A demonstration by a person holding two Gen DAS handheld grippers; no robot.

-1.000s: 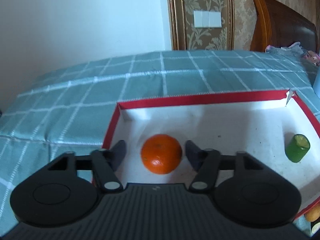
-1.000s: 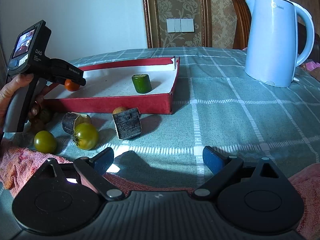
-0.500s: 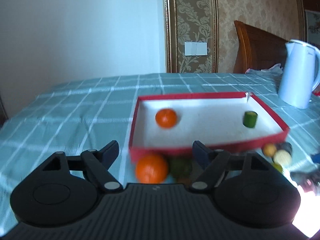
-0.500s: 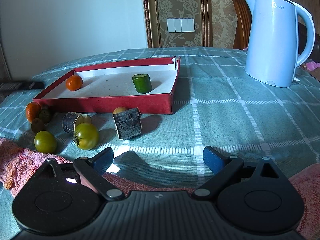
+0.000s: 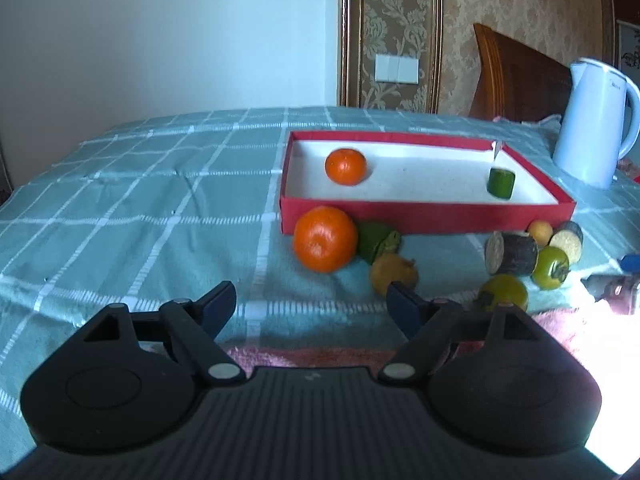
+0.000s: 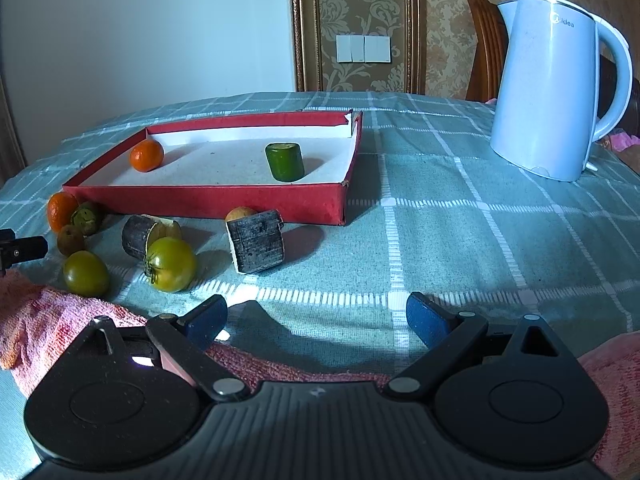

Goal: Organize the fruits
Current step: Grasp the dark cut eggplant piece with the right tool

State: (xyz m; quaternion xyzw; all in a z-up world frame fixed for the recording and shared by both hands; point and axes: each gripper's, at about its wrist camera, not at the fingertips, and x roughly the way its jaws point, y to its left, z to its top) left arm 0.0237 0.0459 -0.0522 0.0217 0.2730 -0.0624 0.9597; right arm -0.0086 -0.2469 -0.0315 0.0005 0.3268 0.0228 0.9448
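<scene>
The left gripper [image 5: 310, 300] is empty with its fingers spread wide, low over the checked surface [image 5: 140, 208] and aimed at the loose orange [image 5: 325, 239], which rests against the near wall of the red tray [image 5: 424, 216] at its left corner. The right gripper [image 6: 316, 316] is likewise apart and empty, hovering over the cloth near a pink towel [image 6: 52, 312]. One small orange [image 5: 345, 166] and a green cylinder piece [image 5: 501, 183] already sit inside the tray; the other fruits lie outside along its front wall — a green fruit [image 5: 376, 240] touching the loose orange, a brownish fruit [image 5: 394, 274] just in front, two green tomatoes [image 6: 170, 264] [image 6: 86, 273] and two dark cut stubs [image 6: 256, 240] [image 6: 138, 236]. The step in hand appears to be the pick of the loose orange. Advance so that one finger passes each side at the widest girth, and keep the right finger clear of the green fruit pressed against it — a nudge could roll the neighbours. Close gently; the skin should yield. The orange is near-round with no useful long axis; its stem dimple faces forward and slightly down towards the left camera. The green cylinder piece stands upright with its axis vertical, although in the right view it leans slightly. The kettle [image 6: 556, 88] stands well apart.
</scene>
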